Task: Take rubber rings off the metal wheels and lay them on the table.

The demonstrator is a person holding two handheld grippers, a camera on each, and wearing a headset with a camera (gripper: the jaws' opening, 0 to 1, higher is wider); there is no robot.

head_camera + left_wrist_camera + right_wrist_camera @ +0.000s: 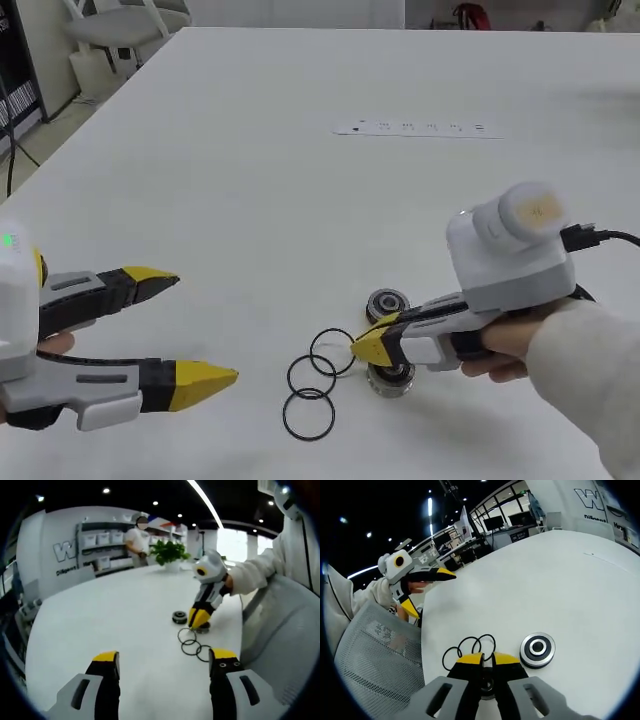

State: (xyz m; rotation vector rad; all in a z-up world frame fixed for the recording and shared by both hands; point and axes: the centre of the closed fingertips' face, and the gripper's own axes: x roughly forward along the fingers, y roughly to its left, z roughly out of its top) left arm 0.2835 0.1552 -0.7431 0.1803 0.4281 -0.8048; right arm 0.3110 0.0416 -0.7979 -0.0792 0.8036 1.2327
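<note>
Smooth white tabletop (300, 150); thin black rubber rings (310, 394) beside round metal wheels (387, 303); left gripper (207, 328) gaping, right gripper (358, 347) pinched closed.

Bright, even overhead light floods the white table (250, 170), and its far edge nearly washes out in the head view. Shadows are soft and faint, the clearest lying just under the right gripper (365, 345). A long strip light (205, 502) and ceiling spots (105, 490) glow in the left gripper view, which is slightly blurred. Both gripper views bow strongly toward their edges.
</note>
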